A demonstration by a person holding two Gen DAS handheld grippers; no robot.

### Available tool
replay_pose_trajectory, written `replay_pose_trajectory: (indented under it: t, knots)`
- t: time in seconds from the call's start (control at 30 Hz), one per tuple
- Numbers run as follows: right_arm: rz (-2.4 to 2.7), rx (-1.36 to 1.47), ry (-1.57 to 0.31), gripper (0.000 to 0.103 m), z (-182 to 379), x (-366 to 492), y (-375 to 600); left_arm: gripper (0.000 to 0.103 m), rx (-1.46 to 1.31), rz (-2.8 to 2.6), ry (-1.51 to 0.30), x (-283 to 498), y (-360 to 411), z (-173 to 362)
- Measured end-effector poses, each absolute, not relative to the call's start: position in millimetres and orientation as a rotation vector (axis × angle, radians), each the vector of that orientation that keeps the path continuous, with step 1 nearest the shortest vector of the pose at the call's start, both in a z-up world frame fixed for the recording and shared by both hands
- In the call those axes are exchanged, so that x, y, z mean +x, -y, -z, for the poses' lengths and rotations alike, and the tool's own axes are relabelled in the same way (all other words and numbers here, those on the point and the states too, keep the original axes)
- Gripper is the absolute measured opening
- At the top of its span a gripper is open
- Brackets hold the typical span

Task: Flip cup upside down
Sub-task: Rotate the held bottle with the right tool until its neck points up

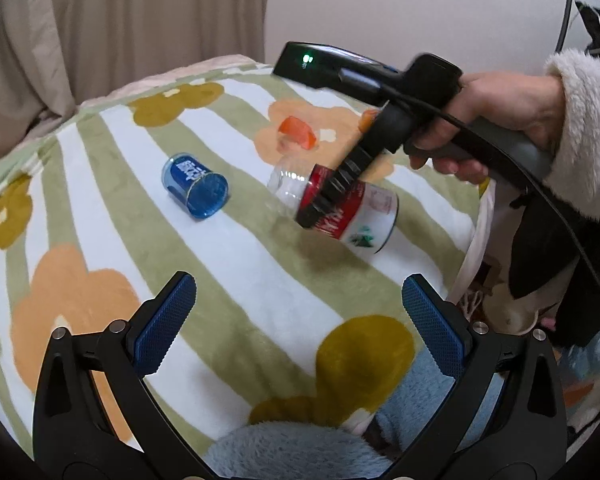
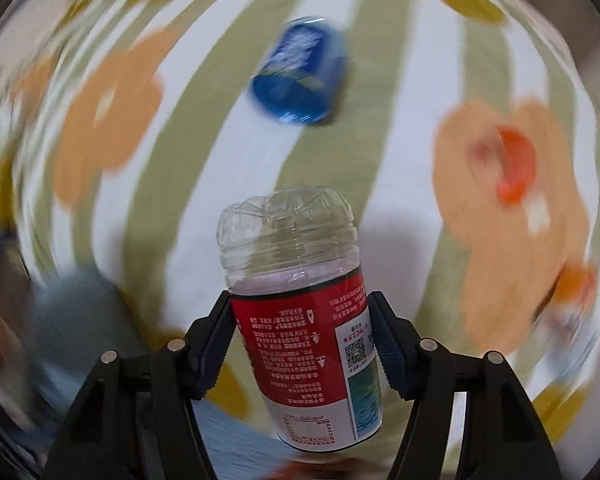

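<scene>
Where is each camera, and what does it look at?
Left wrist: sits behind the open left gripper, looks across the blanket at the right hand holding the cup.
Right wrist: sits behind the right gripper, shut on the cup, looks down at the blanket.
Both show: the cup, blue cup, orange piece.

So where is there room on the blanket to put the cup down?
Bare blanket lies between the blue cup and the open left gripper. It is crowded farther back, where the orange cup sits beside the right gripper holding the clear cup.
</scene>
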State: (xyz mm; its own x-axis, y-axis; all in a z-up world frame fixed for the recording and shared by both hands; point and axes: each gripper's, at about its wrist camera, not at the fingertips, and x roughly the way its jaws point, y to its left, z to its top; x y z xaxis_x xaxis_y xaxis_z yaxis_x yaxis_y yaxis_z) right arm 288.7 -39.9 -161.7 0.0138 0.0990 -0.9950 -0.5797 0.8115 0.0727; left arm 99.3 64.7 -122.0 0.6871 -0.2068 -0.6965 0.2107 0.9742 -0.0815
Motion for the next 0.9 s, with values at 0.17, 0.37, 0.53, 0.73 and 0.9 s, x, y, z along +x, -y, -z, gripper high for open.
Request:
replay_pose_trajectory:
  t: [0.17, 0.37, 0.53, 0.73, 0.9]
  knots:
    - [-0.366, -0.199, -1.558, 0.061, 183.6, 310.0, 58.2, 0.103, -0.054, 0.258, -0.792, 93.4, -72.5, 126.4]
    - [-0.318, -0.204, -1.613, 0.063, 204.1, 318.6, 54.8, 0.103, -0.060, 0.246, -0.781, 81.7, -82.0, 126.8]
    - [-0.346, -0.308, -1.626, 0.076, 205.9, 319.1, 44.8, 0.103, -0.073, 0.248, -0.773, 81.4, -87.9, 126.1]
    - [-0.348, -0.474, -1.650, 0.077, 207.6, 326.7, 19.3, 0.103, -0.061, 0.242, -0.766, 81.8, -89.0, 124.8]
    - [-0.365, -0.500, -1.683, 0.077, 213.7, 336.6, 9.0, 0.103, -0.055, 0.238, -0.770, 81.9, -88.9, 125.4]
